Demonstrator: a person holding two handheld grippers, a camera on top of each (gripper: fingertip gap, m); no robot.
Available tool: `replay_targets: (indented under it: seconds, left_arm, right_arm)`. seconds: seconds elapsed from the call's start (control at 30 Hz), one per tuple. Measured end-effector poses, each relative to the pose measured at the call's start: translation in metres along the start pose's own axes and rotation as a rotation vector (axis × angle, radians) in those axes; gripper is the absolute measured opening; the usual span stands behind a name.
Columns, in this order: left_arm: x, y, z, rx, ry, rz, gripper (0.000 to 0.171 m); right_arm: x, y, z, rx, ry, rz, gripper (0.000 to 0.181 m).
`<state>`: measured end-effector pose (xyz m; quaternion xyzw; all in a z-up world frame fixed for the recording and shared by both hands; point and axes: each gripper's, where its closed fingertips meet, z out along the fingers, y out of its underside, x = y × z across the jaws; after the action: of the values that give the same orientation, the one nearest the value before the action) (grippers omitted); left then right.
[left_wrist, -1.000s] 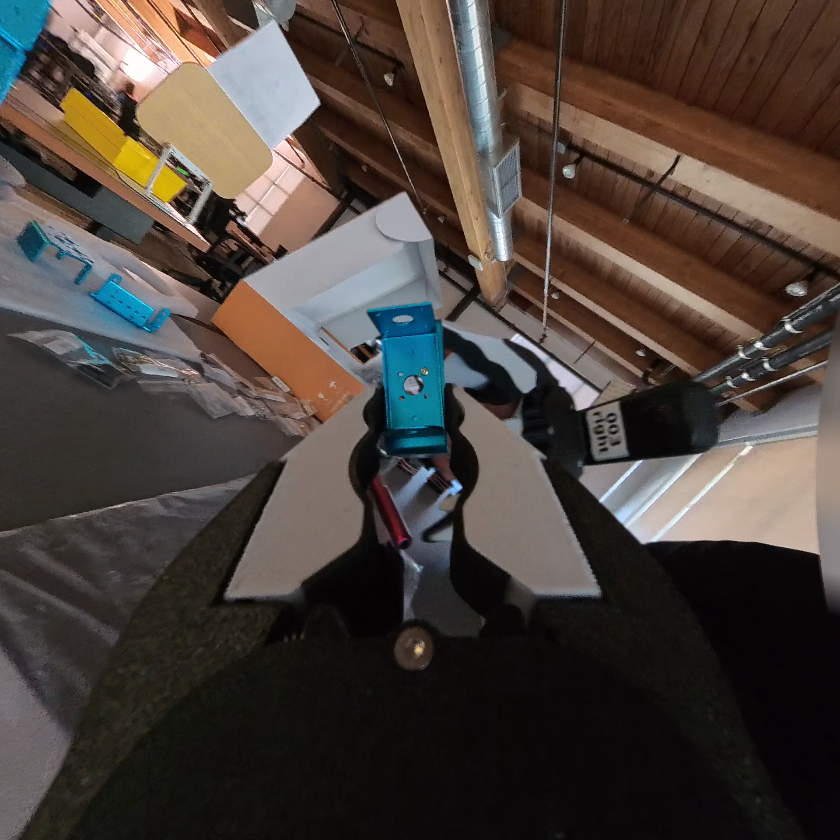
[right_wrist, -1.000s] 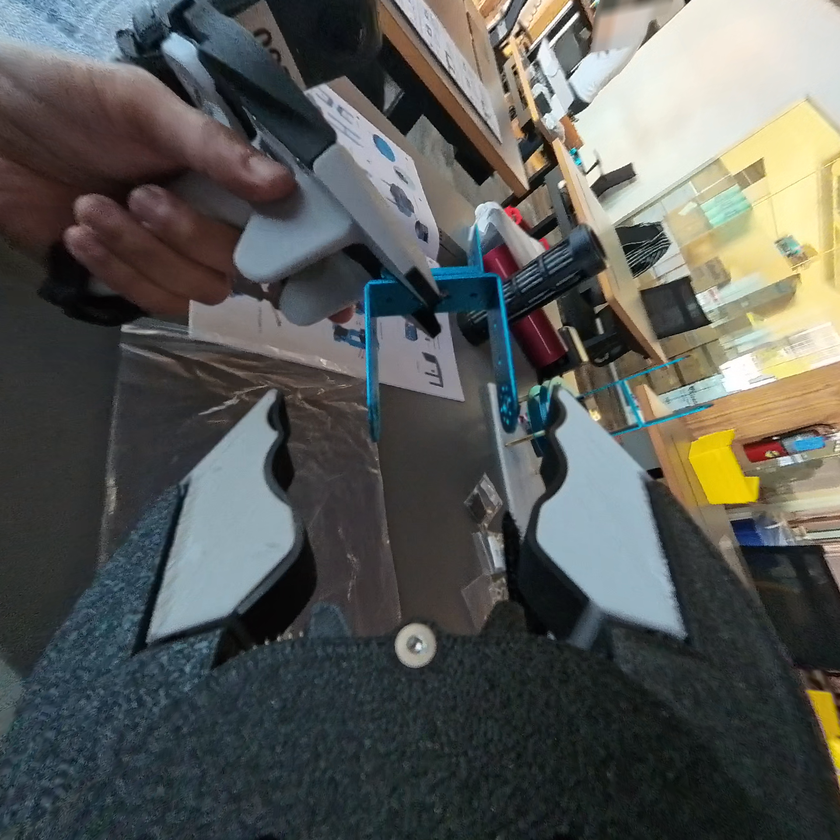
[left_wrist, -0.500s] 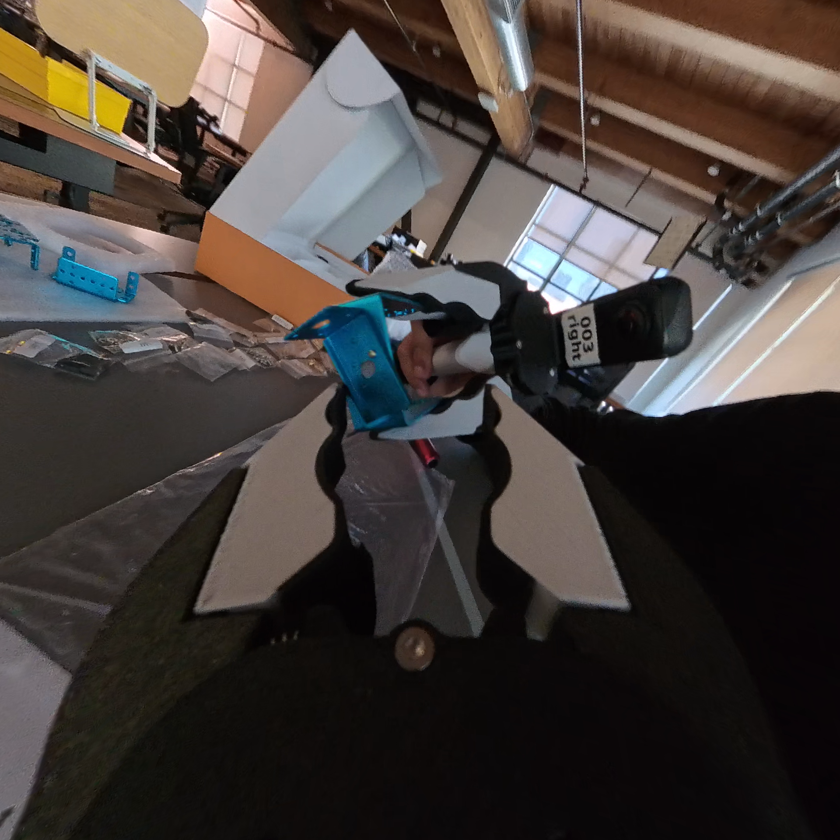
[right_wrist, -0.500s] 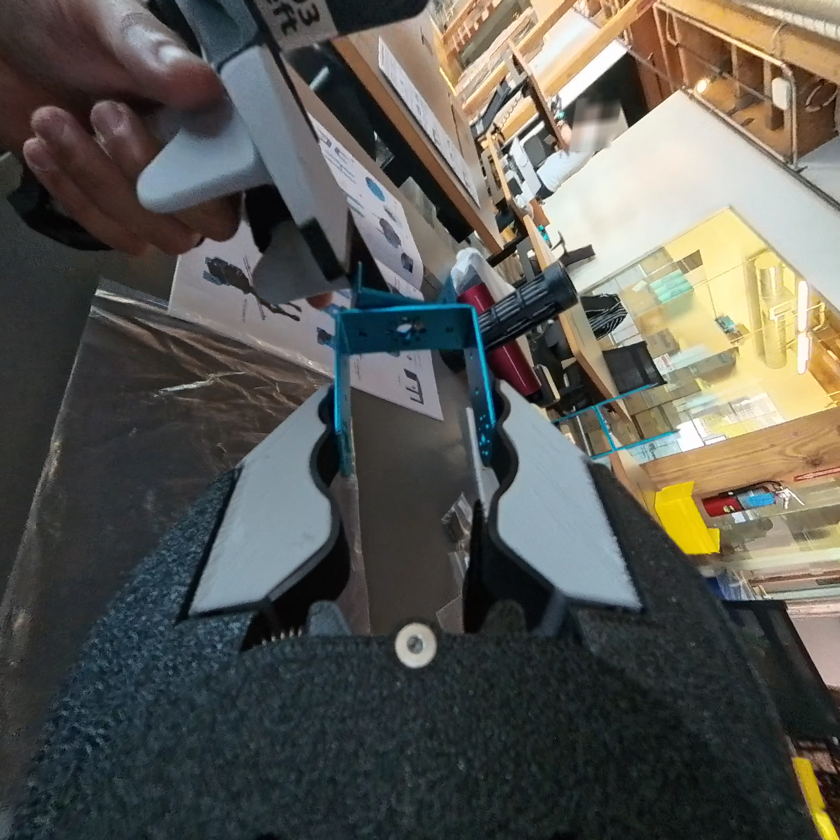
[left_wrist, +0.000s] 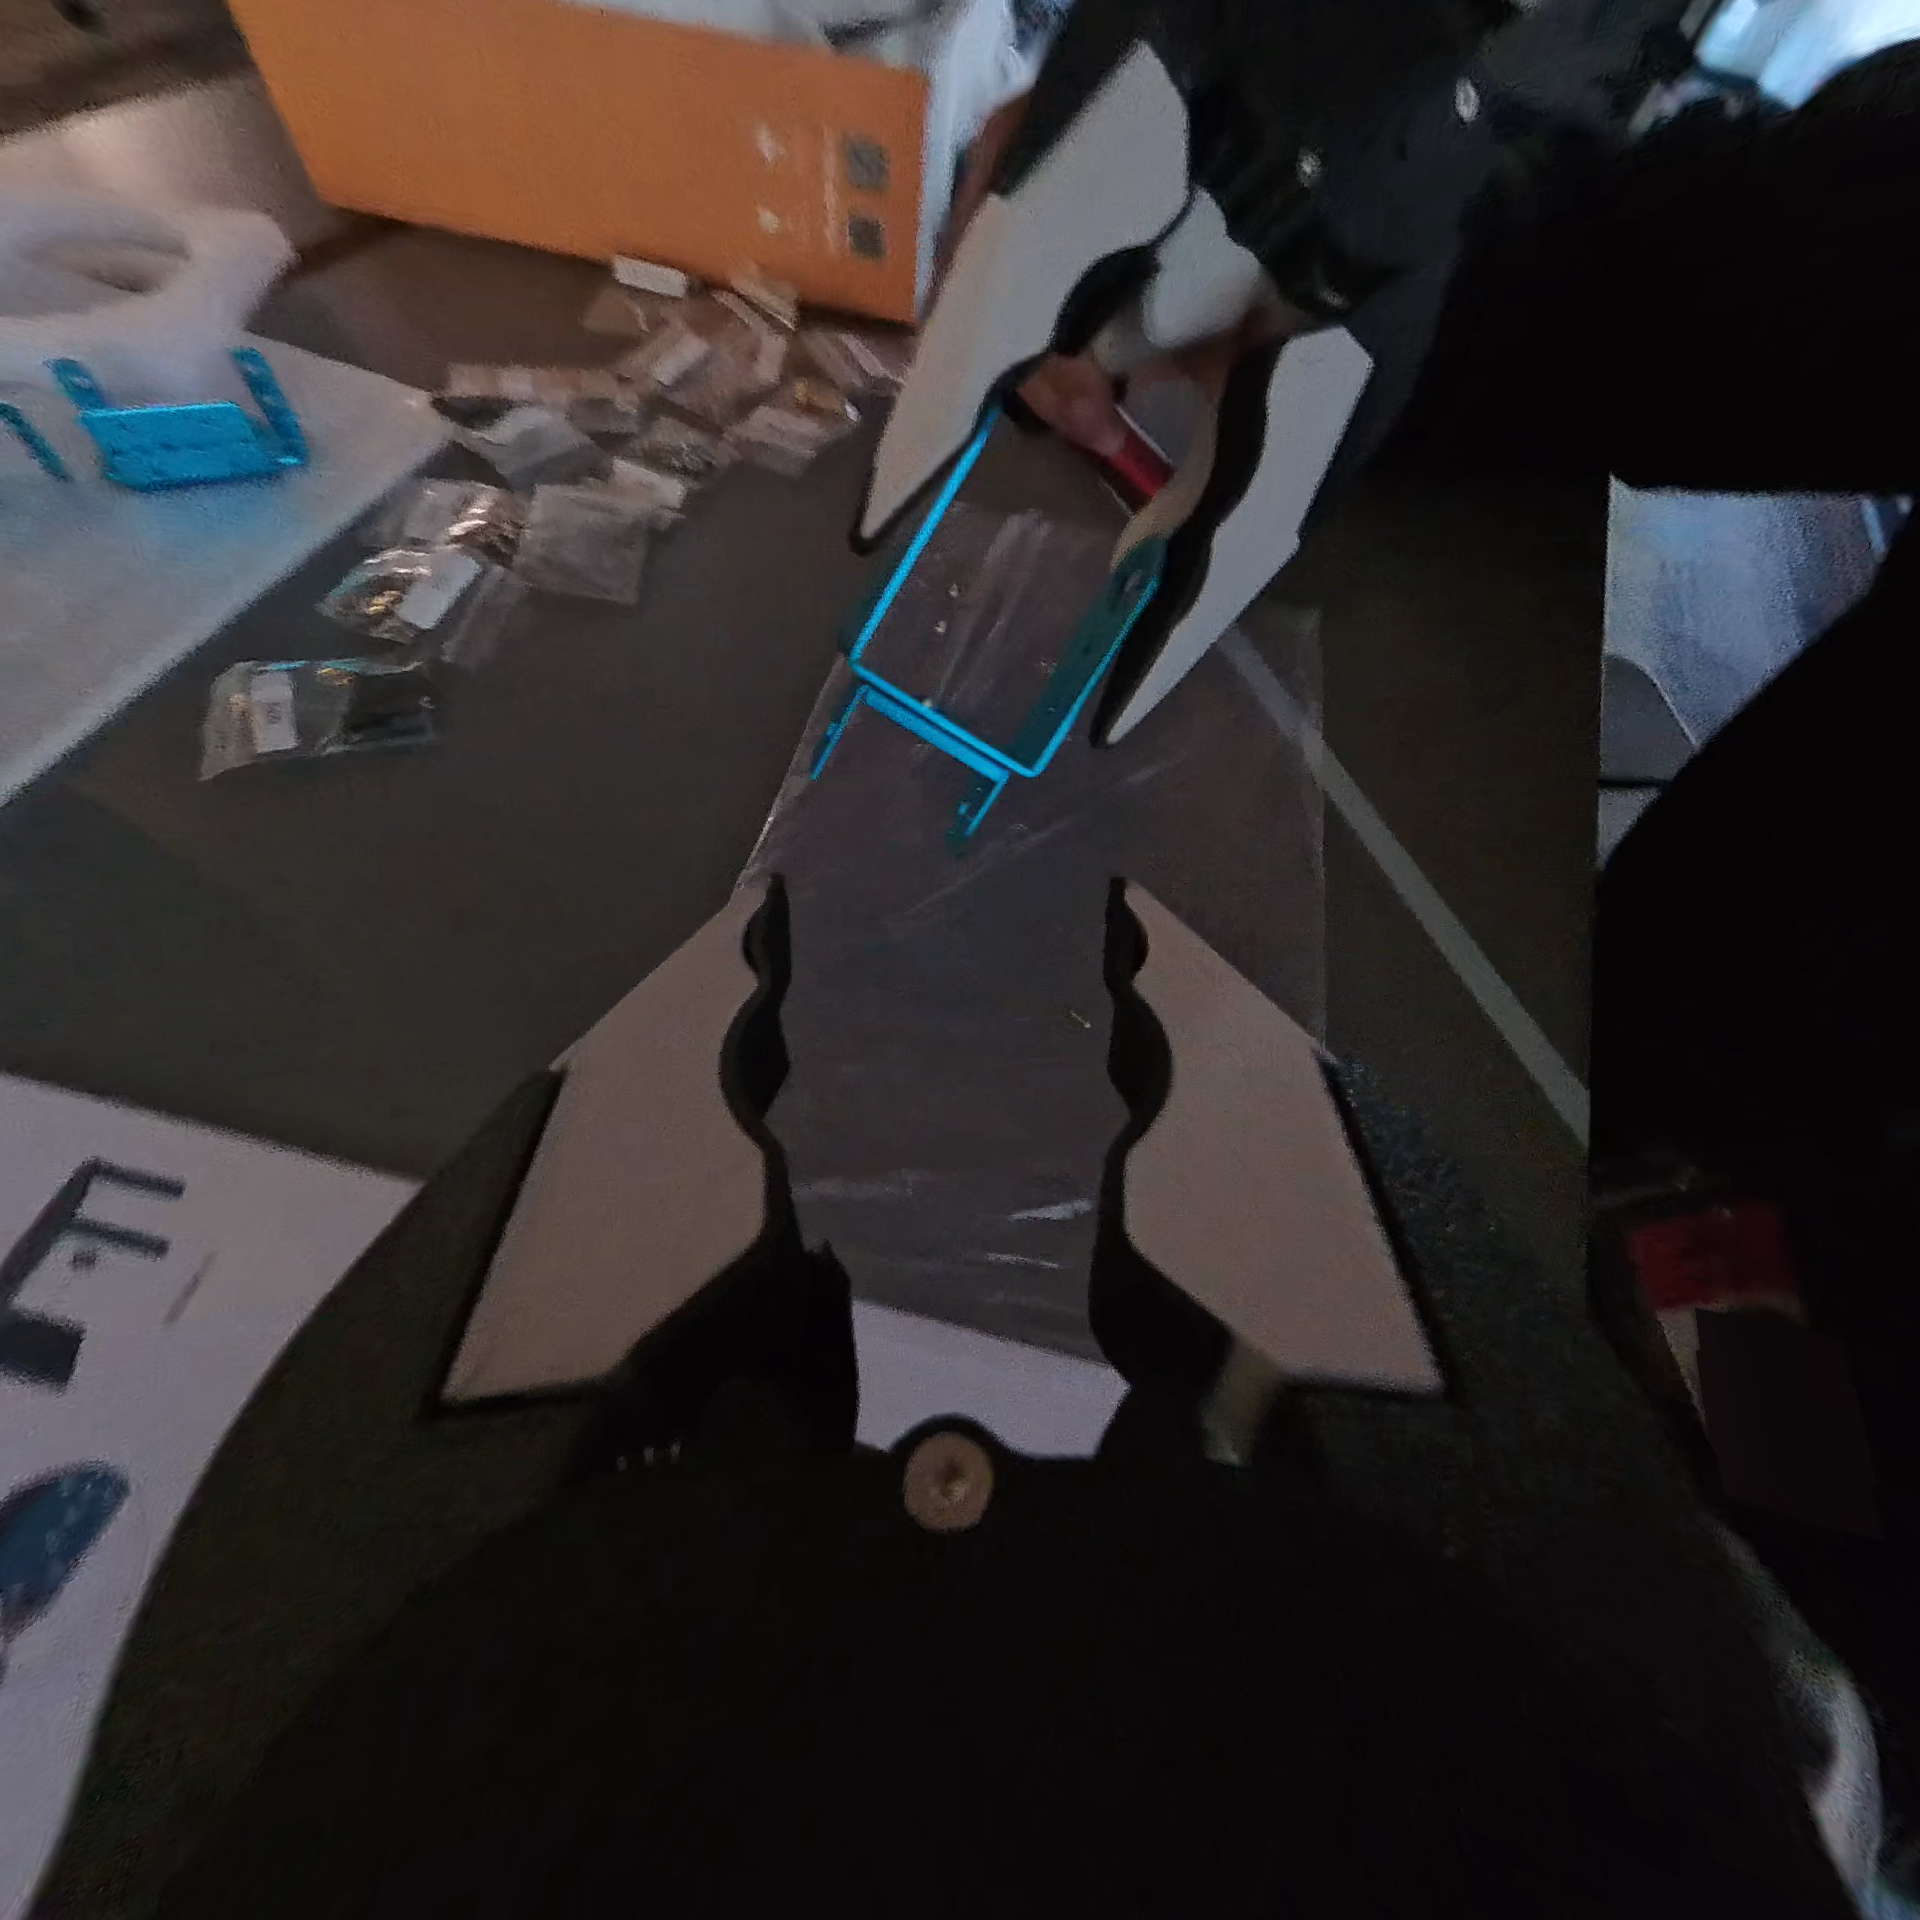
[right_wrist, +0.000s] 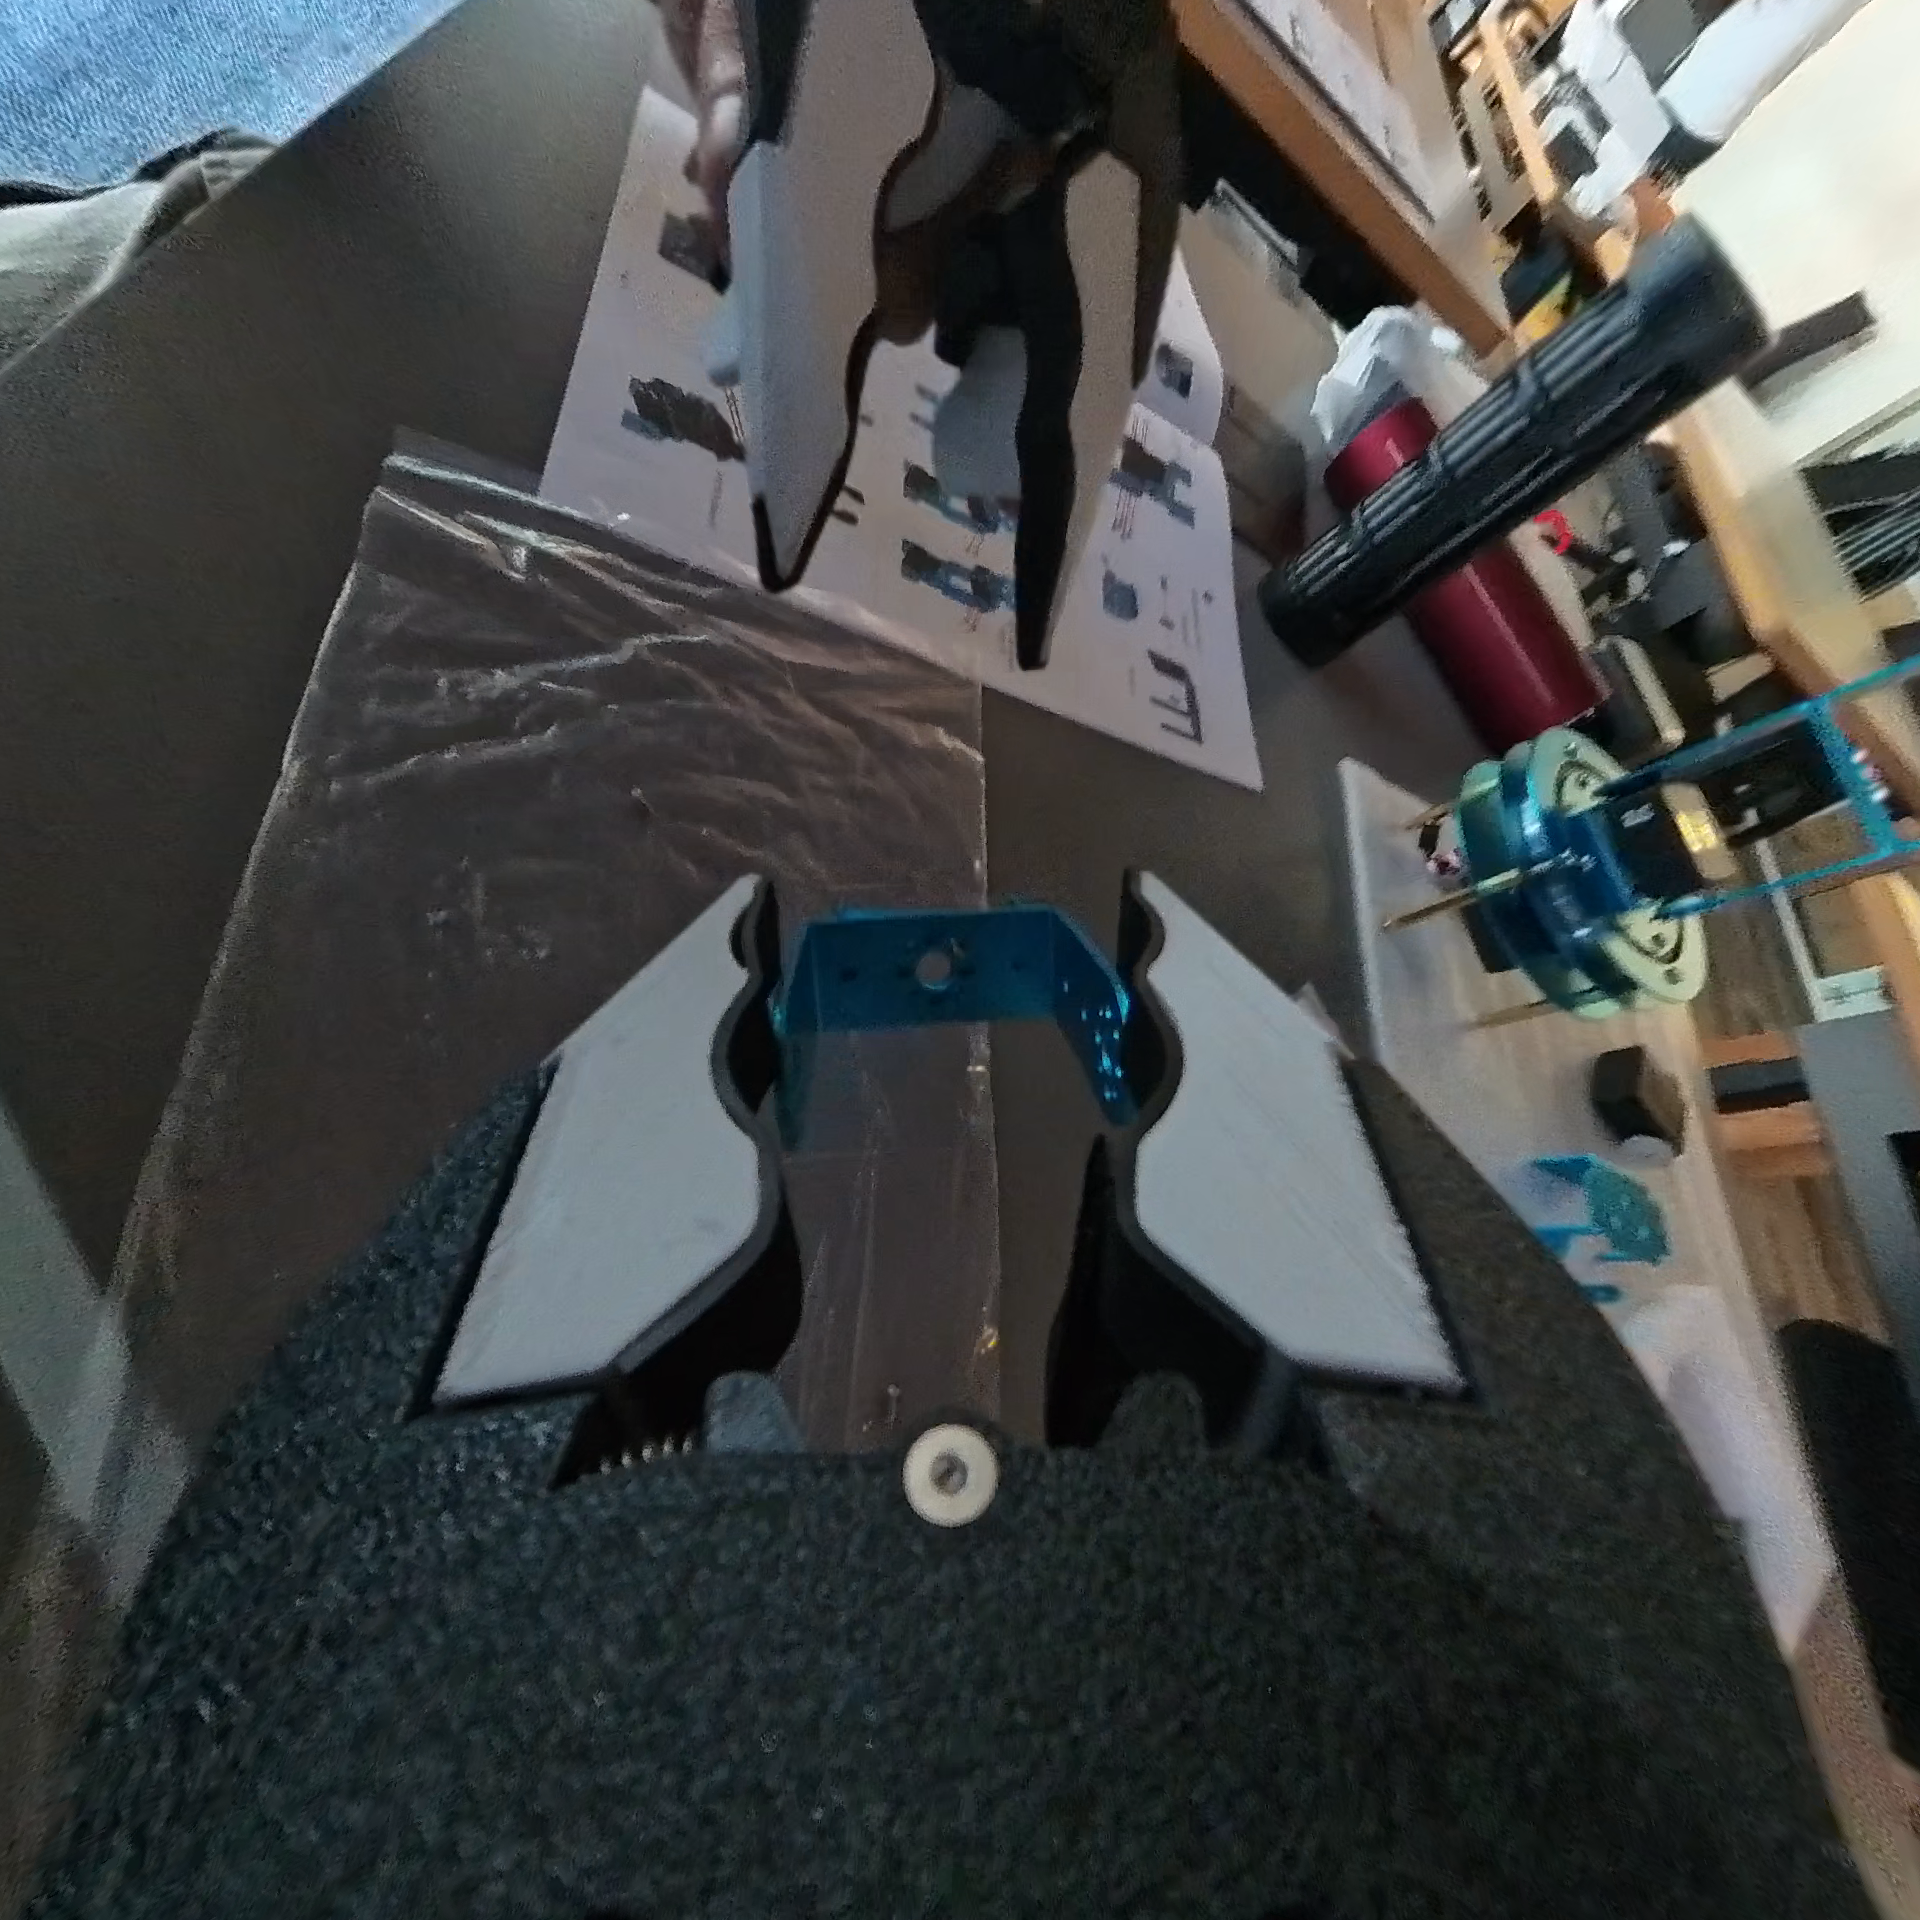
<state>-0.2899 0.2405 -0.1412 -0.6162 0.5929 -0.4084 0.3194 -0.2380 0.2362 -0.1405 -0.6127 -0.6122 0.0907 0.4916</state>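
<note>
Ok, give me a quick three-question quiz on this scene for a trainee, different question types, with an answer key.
1. True or false: the left tongs hold the blue U-shaped bracket.
2. Which tongs grip the bracket? A) left B) right C) neither
3. Fill in: below the bracket lies a clear plastic ____.

Key: 1 false; the left tongs are open with nothing between them. 2 B; the bracket's side arms sit between the right fingers. 3 bag.
</note>
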Motion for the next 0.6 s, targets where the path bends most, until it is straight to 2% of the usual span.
replay_targets:
  seconds: [0.17,0.3,0.4,0.6]
  left_arm:
    - [-0.011,0.002,0.033,-0.159,0.102,0.186,0.065]
    - [-0.011,0.007,0.065,-0.223,0.198,0.258,0.073]
    - [-0.014,0.012,0.083,-0.250,0.190,0.318,0.082]
    - [-0.012,0.006,0.103,-0.241,0.251,0.325,0.080]
  right_arm:
    - [-0.001,0.027,-0.001,-0.054,-0.091,0.114,0.066]
    - [0.003,0.025,-0.004,-0.014,-0.121,0.160,0.066]
    - [0.003,0.023,0.000,-0.015,-0.138,0.153,0.065]
    - [0.008,0.043,-0.010,-0.074,-0.111,0.178,0.067]
